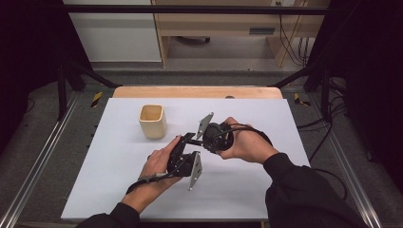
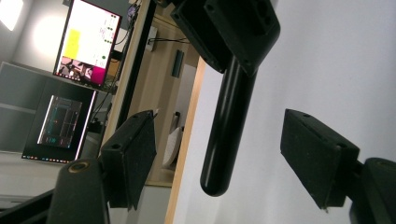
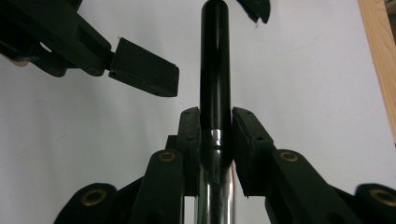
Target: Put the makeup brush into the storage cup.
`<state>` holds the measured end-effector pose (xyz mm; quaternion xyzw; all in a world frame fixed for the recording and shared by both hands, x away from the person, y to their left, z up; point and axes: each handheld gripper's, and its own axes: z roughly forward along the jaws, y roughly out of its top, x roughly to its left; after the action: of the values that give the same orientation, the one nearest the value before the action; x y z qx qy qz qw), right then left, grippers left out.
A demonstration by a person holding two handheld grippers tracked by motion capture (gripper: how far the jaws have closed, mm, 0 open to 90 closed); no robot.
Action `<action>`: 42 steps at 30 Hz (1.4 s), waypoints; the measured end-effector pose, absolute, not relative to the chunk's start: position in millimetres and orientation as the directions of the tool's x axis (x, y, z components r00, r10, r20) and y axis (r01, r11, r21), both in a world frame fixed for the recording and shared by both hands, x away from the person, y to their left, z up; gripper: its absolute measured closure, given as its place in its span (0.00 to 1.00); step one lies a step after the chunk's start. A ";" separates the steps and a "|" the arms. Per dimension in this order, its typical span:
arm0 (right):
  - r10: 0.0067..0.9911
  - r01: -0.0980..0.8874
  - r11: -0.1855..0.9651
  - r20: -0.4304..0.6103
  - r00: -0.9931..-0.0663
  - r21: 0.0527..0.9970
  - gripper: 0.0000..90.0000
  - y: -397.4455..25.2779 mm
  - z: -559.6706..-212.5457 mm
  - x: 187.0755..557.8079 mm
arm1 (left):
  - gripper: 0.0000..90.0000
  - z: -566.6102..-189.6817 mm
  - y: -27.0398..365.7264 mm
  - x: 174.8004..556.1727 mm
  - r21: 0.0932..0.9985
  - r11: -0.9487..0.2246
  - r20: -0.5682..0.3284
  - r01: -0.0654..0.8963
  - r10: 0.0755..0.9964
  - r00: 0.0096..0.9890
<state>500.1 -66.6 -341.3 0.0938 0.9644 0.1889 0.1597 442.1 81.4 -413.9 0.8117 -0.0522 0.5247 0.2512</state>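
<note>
Handover looks underway mid-frame: right claw (image 3: pixel 215 135) grips a slim black-and-chrome pen (image 3: pixel 215 70), left claw (image 2: pixel 224 163) gapes around its tip and must next close.

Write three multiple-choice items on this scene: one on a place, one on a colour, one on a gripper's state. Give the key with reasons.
1. Where does the cup stand?
A. on the white board, left of the grippers
B. on the floor
C. between the left gripper's jaws

2. What colour is the cup?
A. red
B. pale beige
C. blue

3. What is the right gripper doing?
A. hanging open
B. gripping the cup
C. clamped on a black pen

Key: A, it sits on the white board left of both hands; B, its walls look pale beige; C, the right gripper view shows both jaws pressed against the pen, whose tip reaches between the open left gripper.
</note>
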 end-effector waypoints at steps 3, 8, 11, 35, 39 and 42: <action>0.243 0.123 0.910 -0.269 -0.932 0.397 0.82 -66.0 -341.6 499.9 | 0.29 -414.3 81.7 442.0 0.352 -0.869 0.879 -0.347 0.180 0.441; 0.245 0.128 0.911 -0.266 -0.932 0.391 0.82 -65.7 -342.3 499.6 | 0.30 -416.3 82.4 441.7 0.348 -0.872 0.883 -0.346 0.180 0.434; 0.239 0.122 0.911 -0.265 -0.934 0.394 0.82 -64.7 -343.0 499.9 | 0.31 -417.8 82.3 441.3 0.345 -0.871 0.885 -0.351 0.178 0.429; 0.237 0.130 0.914 -0.245 -0.940 0.385 0.82 -60.9 -345.7 499.1 | 0.61 -422.7 79.4 436.7 0.273 -0.885 0.914 -0.377 0.116 0.388; 0.238 0.131 0.914 -0.243 -0.940 0.385 0.82 -60.4 -345.7 498.9 | 0.65 -423.6 77.8 435.8 0.270 -0.883 0.914 -0.384 0.110 0.391; 0.239 0.133 0.914 -0.243 -0.940 0.383 0.82 -60.9 -345.9 499.2 | 0.67 -423.8 77.6 435.4 0.262 -0.886 0.916 -0.382 0.104 0.388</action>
<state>499.2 -60.9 -345.9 0.0962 0.9676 0.1838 0.1437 435.4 77.6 -423.8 0.8028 -0.0867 0.5465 0.2223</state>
